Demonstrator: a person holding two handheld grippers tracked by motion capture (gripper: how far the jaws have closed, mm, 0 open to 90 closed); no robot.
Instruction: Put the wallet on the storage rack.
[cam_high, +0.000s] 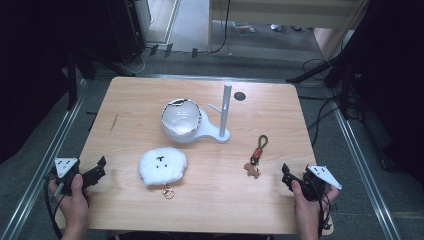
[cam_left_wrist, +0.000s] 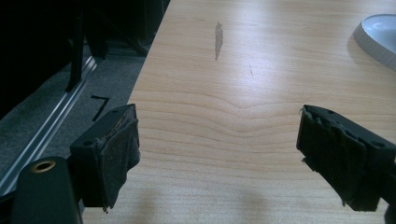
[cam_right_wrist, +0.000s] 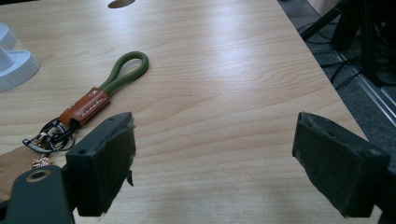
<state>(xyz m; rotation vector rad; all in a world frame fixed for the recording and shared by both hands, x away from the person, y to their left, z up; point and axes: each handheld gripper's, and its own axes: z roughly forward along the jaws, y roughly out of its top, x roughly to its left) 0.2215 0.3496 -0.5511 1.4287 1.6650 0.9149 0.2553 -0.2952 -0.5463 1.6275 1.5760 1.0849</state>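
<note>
A person sits at a light wooden table (cam_high: 150, 95) and holds a black gripper in each hand; the left gripper (cam_high: 98, 170) sits at the near left corner of the table, and its jaws stand wide apart with nothing between them; in the left gripper view they hang over bare wood, with a dark scratch (cam_left_wrist: 218, 39) farther off; the right gripper (cam_high: 286, 176) sits at the near right corner, and its jaws are spread wide and hold nothing too. Near the middle of the table stands a white stand (cam_high: 223, 117) with a tall post and a small peg on its side; a white bowl (cam_high: 180, 118) with a dark rim rests on the left part of its base. Closer to the person lies a fluffy white plush toy (cam_high: 162, 166) with a tiny black face (a gold clip (cam_high: 168, 192) sticks out at its near edge). To the right of the toy, and just ahead of the right gripper, lies a keychain (cam_high: 256, 155); it has a green cord loop (cam_right_wrist: 126, 71), a brown leather band (cam_right_wrist: 85, 108) and a dark metal clasp (cam_right_wrist: 49, 135). A small dark round hole (cam_high: 240, 96) is in the table far back, behind the stand.
</note>
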